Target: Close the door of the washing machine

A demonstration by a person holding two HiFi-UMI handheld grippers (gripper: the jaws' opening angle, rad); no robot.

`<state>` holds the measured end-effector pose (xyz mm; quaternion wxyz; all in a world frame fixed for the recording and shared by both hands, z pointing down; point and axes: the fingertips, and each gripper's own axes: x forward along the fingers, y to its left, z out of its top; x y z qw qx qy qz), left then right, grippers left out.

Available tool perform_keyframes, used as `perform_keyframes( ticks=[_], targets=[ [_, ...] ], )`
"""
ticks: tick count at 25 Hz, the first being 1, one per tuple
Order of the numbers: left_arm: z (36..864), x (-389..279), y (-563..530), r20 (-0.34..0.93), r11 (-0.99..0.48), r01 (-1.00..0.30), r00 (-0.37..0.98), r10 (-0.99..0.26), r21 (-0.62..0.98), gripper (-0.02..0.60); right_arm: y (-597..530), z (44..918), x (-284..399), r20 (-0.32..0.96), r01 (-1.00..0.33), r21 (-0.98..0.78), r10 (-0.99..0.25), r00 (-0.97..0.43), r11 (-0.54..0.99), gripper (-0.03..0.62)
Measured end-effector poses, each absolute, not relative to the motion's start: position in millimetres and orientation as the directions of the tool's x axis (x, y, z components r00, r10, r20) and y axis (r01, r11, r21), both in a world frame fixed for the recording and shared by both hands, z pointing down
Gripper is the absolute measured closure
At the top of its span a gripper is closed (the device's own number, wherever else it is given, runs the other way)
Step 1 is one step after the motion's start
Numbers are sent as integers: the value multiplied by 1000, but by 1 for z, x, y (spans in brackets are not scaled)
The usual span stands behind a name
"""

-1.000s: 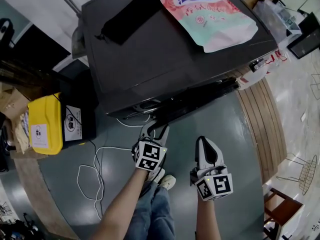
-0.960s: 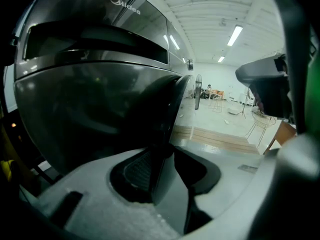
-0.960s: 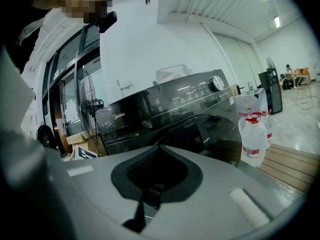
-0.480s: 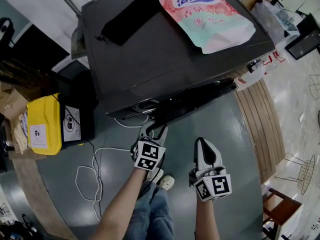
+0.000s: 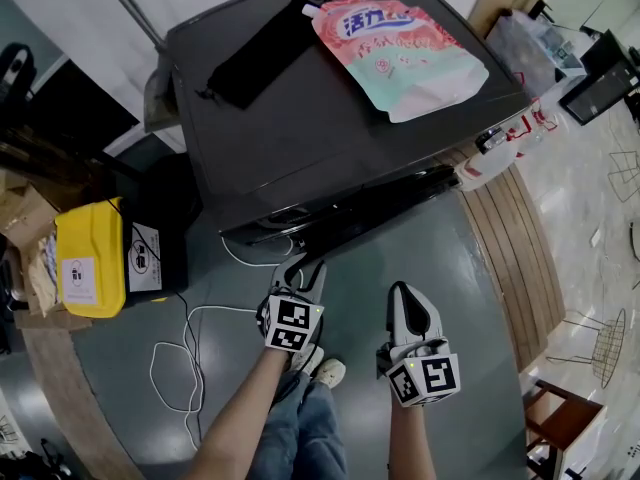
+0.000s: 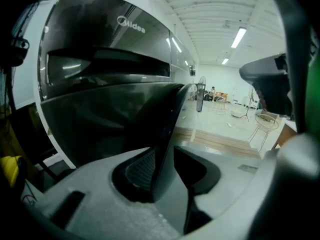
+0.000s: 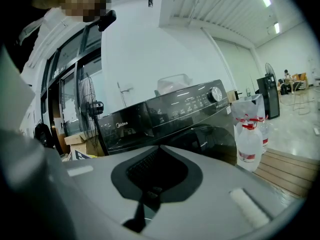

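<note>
The dark washing machine (image 5: 330, 118) stands ahead of me, its door (image 5: 380, 203) swung partly out from the front. My left gripper (image 5: 305, 268) is shut on the door's free edge. In the left gripper view that dark edge (image 6: 167, 129) runs up between the pads of the left gripper (image 6: 162, 169). My right gripper (image 5: 405, 303) hangs to the right, apart from the door, shut with nothing in it. The right gripper view looks over the right gripper (image 7: 155, 174) at the machine's front (image 7: 170, 116) and the door (image 7: 210, 139).
A pink and green detergent pouch (image 5: 400, 53) and a black bag (image 5: 255, 53) lie on the machine's top. A yellow box (image 5: 88, 258) and a white cable (image 5: 190, 338) are on the floor at left. Plastic bottles (image 7: 248, 144) stand by a wooden platform (image 5: 520, 248) at right.
The head view has drifted, so the machine sits a little further left in the picture. The left gripper keeps its hold on the door edge. The right gripper has barely moved.
</note>
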<state>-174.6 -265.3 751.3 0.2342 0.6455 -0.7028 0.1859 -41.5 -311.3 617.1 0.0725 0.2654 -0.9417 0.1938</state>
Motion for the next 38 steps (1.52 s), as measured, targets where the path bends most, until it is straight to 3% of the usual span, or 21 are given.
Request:
perform_keyframes(
  ticks=[13, 26, 38],
  targets=[
    [571, -143, -281, 325, 45, -999, -48, -945, -16, 548, -320, 517, -3, 131, -589, -292, -578, -805, 754, 583],
    [375, -117, -284, 90, 6, -996, -14, -996, -85, 574, -319, 366, 65, -62, -660, -248, -691, -720, 709, 583],
    [311, -88, -265, 18, -54, -995, 53, -998, -83, 574, -299, 282, 85, -202, -681, -183, -705, -680, 709, 583]
  ],
)
